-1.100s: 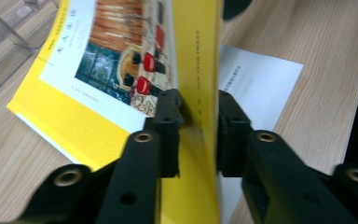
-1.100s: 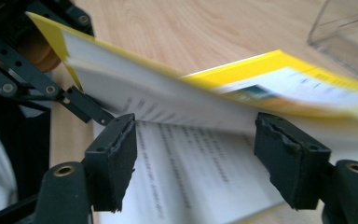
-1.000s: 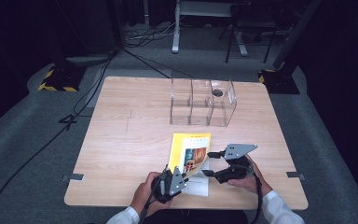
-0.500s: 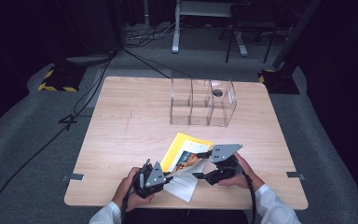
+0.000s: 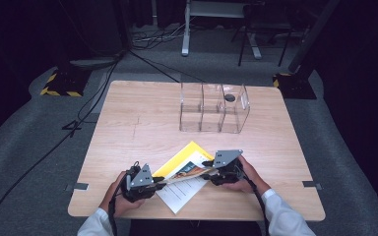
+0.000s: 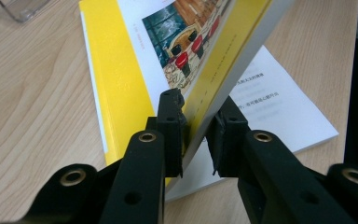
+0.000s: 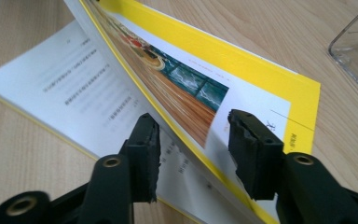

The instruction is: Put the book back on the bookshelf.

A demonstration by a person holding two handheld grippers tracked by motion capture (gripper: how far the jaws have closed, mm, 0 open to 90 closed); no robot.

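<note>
Left gripper view shows the left hand-held gripper (image 6: 196, 133) pinching the booklet's cover (image 6: 205, 56); right hand-held gripper (image 7: 193, 154) gapes around it.

Booklet (image 5: 184, 167): yellow cover with a white panel and a colour photo in teal, red and brown; inner page white with grey print. Table (image 5: 142, 118): pale wood grain. Tongs (image 6: 193, 128): black. Organiser (image 5: 214, 108) at 12 o'clock: clear. Floor (image 5: 29, 162): grey.
</note>
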